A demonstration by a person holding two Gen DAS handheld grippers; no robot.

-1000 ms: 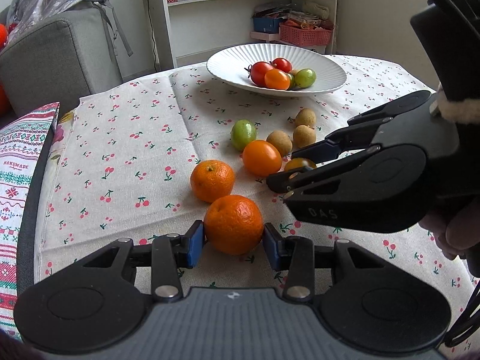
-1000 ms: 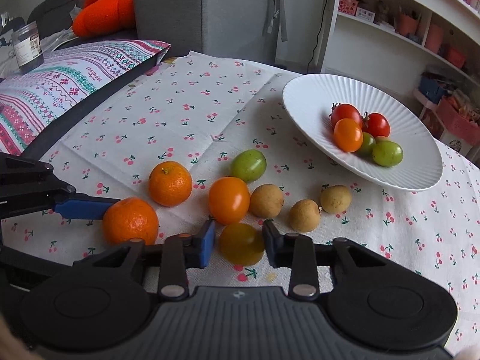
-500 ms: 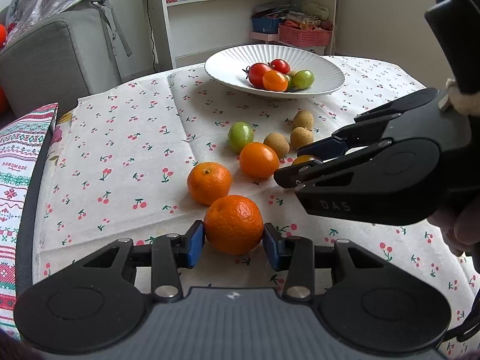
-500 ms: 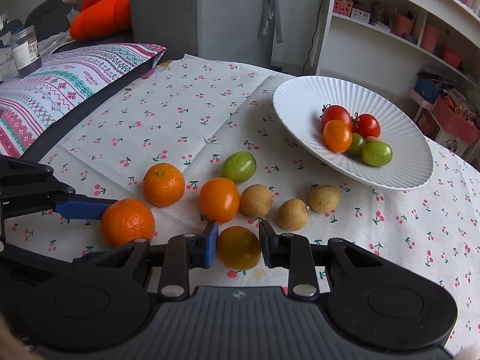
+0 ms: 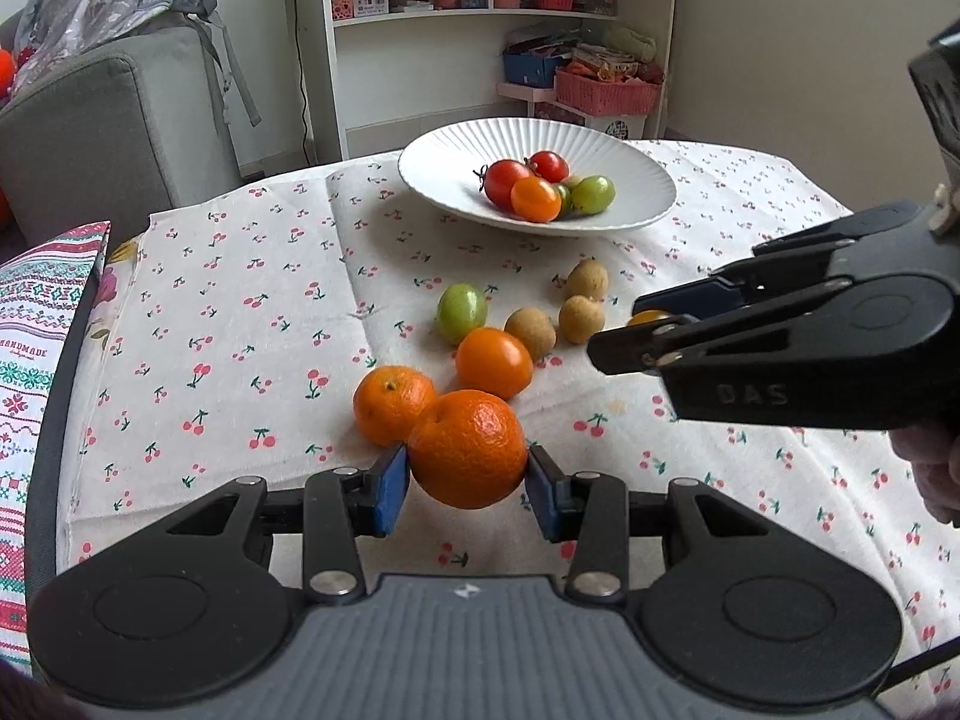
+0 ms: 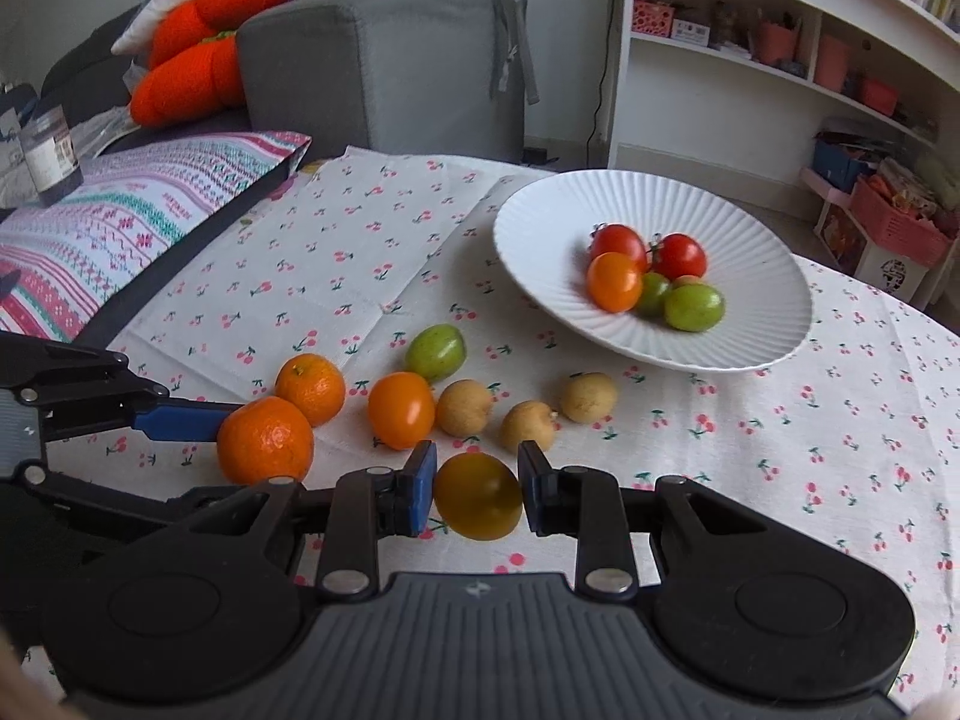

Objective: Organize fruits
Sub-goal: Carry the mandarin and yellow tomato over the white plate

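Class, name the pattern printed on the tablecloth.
Small red cherries with green stems on the white tablecloth, clearest in the right wrist view.

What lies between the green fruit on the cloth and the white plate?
Only bare cherry-print cloth separates the green fruit from the white plate; the right wrist view shows it.

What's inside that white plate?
The plate holds two red tomatoes, an orange one and two green fruits. A pale fruit peeks out behind them, mostly covered.
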